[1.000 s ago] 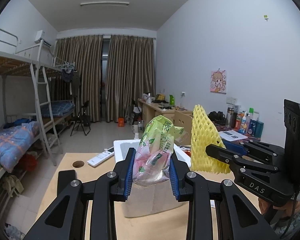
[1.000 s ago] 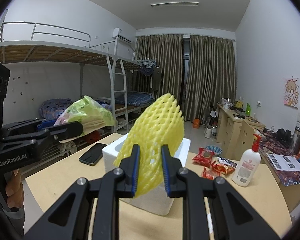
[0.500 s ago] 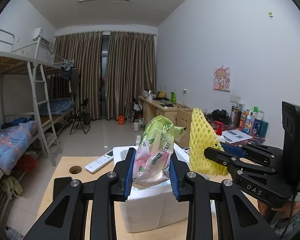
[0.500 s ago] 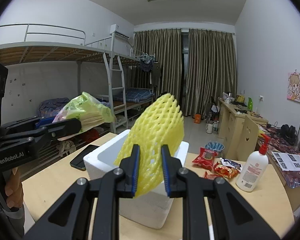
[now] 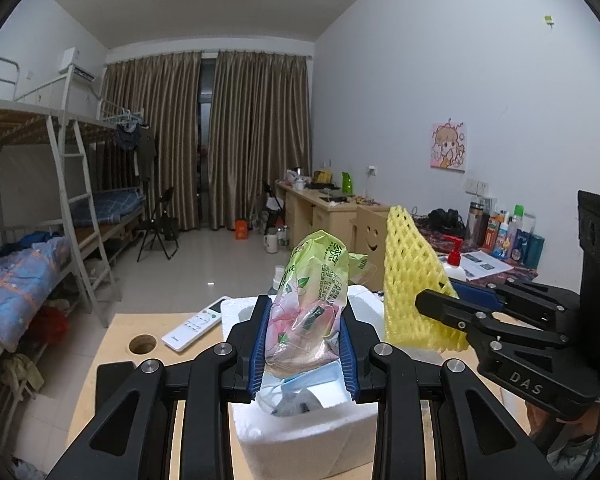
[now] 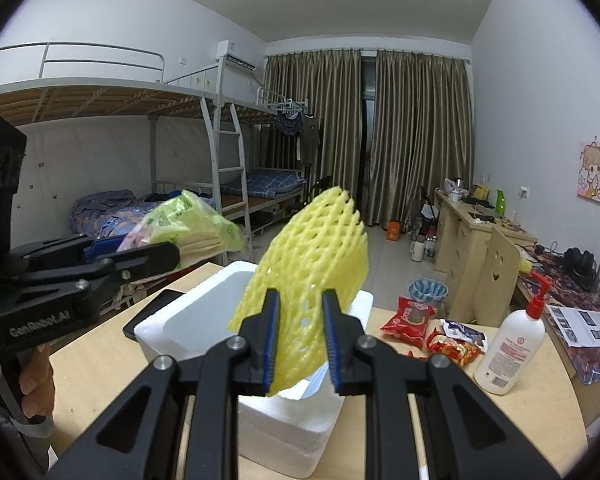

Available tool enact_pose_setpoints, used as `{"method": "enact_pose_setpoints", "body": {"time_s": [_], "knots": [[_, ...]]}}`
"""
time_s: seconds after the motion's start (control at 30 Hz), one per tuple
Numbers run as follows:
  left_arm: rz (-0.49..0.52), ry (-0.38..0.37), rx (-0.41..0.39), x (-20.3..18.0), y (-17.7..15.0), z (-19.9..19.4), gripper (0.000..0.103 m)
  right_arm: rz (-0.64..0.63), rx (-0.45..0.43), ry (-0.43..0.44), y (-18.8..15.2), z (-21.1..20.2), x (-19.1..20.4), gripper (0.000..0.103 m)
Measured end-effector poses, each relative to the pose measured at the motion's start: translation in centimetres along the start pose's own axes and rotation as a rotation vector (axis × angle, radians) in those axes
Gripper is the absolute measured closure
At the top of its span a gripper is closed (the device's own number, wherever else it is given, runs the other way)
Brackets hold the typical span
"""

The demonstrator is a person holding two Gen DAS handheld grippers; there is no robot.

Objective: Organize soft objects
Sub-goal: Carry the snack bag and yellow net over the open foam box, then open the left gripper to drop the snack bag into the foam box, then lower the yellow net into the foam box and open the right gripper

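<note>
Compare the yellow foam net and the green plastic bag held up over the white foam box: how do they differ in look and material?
The yellow foam net is one plain colour, an open mesh full of holes; the green plastic bag is smooth film, partly see-through, printed with text and pink flowers. The net stands stiff and fanned; the bag is crumpled. The right gripper clamps the net, the left gripper the bag. Both are soft, light packaging, held above the white foam box.
</note>
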State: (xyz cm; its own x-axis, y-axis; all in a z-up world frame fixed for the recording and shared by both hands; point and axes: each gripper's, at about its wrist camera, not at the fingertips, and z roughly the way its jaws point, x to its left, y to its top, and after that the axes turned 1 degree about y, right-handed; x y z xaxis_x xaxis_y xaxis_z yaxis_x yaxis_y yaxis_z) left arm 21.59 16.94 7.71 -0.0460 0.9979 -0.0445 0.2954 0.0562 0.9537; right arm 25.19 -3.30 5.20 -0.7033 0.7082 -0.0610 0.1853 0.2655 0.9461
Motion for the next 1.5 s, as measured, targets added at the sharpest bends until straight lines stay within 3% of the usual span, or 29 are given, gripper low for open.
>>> {"method": "enact_pose_setpoints", "body": {"time_s": [0.83, 0.93, 1.07, 1.37, 1.5], "knots": [[-0.006, -0.065, 0.114, 1.1, -0.4, 7.4, 0.070, 0.041, 0.024, -0.001, 0.4, 2.0, -0.6, 0.078], [0.006, -0.062, 0.104, 1.1, -0.4, 7.6, 0.062, 0.042, 0.023, -0.001, 0.4, 2.0, -0.7, 0.078], [0.002, -0.064, 0.103, 1.3, -0.6, 7.7, 0.021, 0.041, 0.023, -0.002, 0.4, 2.0, -0.7, 0.078], [0.008, 0.005, 0.038, 1.7, -0.9, 6.1, 0.004, 0.043, 0.026, -0.005, 0.3, 2.2, -0.8, 0.078], [-0.015, 0.043, 0.014, 2.8, -0.9, 5.2, 0.002, 0.042, 0.029, 0.011, 0.4, 2.6, -0.5, 0.078]]}}
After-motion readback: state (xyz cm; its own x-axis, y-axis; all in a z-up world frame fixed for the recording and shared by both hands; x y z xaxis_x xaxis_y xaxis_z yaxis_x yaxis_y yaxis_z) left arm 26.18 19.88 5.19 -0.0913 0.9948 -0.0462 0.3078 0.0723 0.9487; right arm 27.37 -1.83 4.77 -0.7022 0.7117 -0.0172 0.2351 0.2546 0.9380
